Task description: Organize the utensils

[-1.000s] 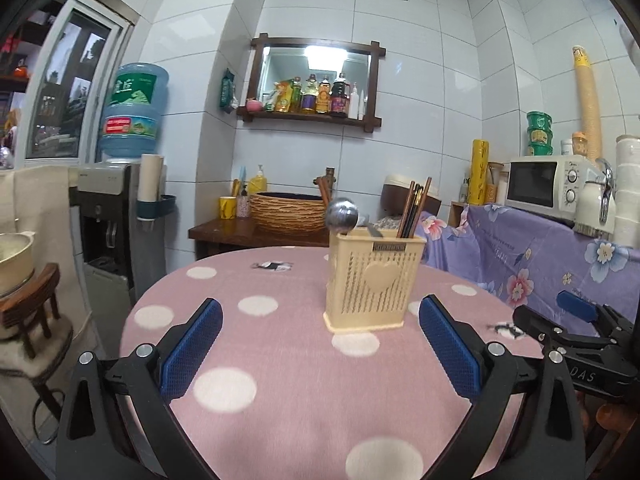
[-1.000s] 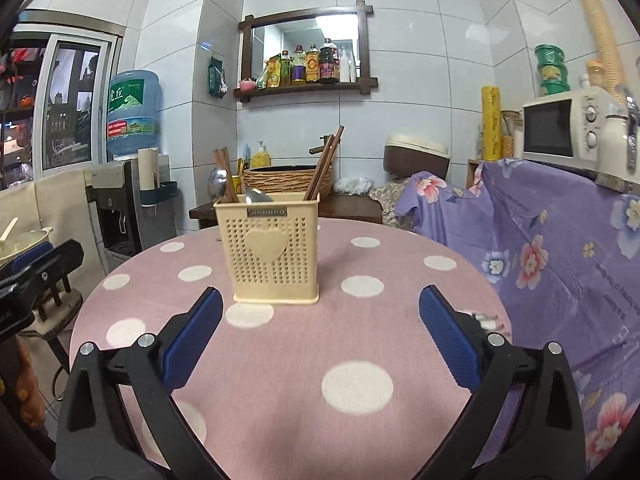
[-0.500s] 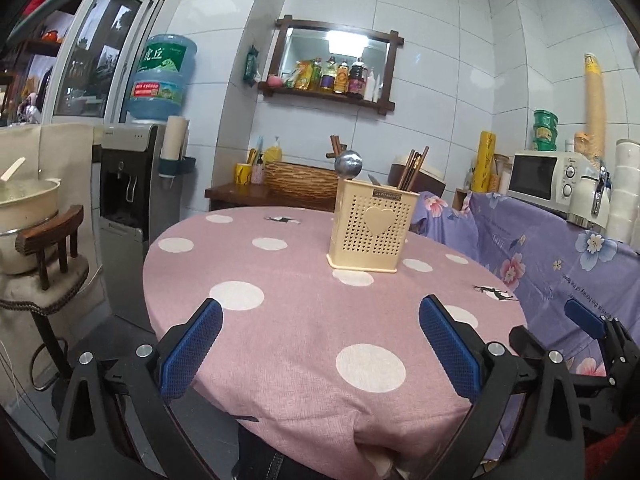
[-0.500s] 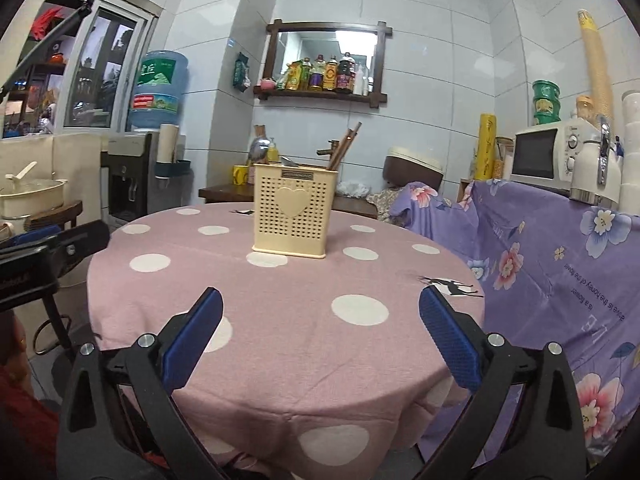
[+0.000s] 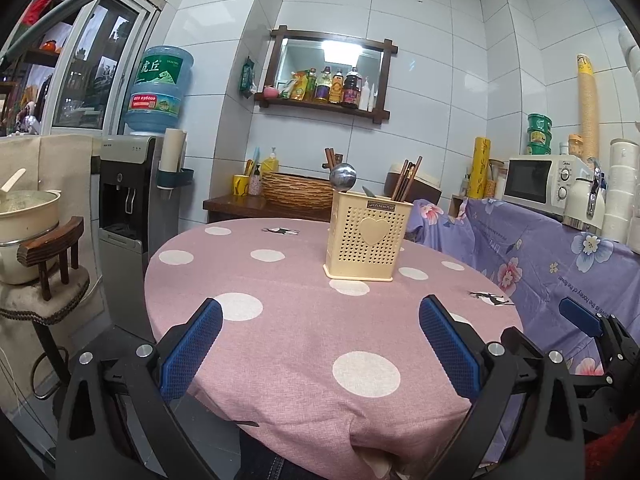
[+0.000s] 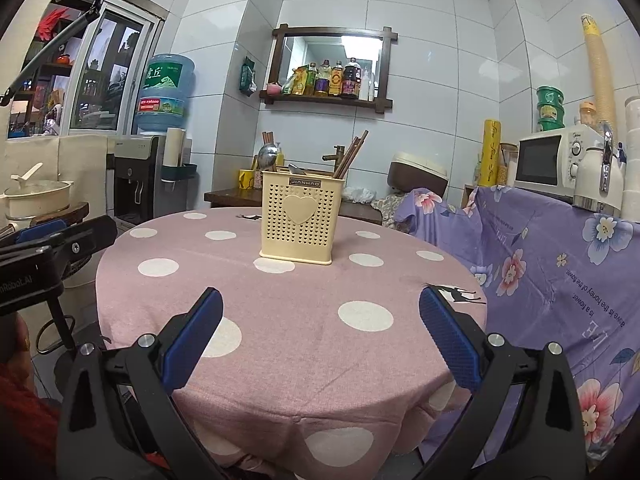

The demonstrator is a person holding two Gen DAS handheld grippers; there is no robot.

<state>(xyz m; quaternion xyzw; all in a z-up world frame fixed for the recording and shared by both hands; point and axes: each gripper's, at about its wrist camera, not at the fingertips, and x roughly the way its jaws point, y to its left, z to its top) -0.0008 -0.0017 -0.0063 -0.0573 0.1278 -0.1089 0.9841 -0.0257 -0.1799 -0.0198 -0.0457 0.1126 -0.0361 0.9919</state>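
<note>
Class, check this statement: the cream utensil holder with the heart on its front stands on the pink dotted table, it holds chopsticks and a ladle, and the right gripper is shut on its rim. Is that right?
Not quite. The right gripper is open and holds nothing, well short of the utensil holder, as the right wrist view shows. The holder does stand on the pink dotted table with chopsticks and a ladle in it.

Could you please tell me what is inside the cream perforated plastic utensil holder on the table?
The cream perforated plastic utensil holder holds brown wooden chopsticks and a metal ladle; their lower ends are hidden by its walls.
</note>
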